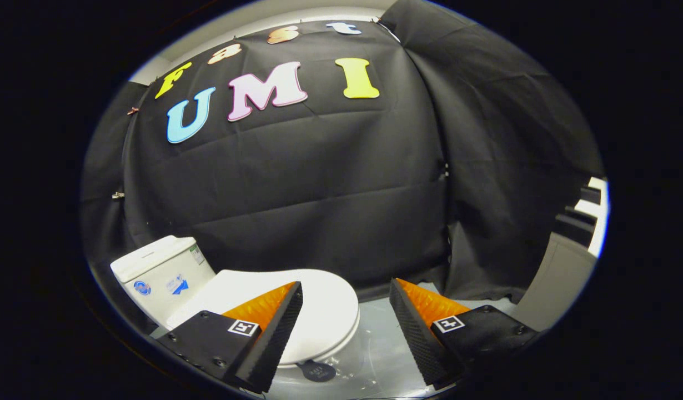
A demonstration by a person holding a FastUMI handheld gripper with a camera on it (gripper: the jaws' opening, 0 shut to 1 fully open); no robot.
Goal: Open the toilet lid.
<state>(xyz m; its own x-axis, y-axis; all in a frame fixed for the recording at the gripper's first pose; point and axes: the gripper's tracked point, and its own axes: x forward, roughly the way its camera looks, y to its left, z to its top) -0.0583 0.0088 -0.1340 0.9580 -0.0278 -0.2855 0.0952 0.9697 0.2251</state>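
A white toilet stands low on the floor, its lid (319, 311) lying flat and closed. The white tank (161, 275) rises behind it, to the left of the lid. My gripper (346, 289) hovers above the lid's front right edge, its fingers spread wide with nothing between them. The left finger (275, 328) overlaps the lid in view; the right finger (416, 328) hangs over the floor beside the bowl. A small dark round tag (318, 371) sits at the lid's front rim.
Black cloth walls close in behind and to the right of the toilet. The floor (380, 344) around the bowl is pale and glossy. A grey panel (558, 278) and a white-and-dark frame (594, 214) stand at the far right.
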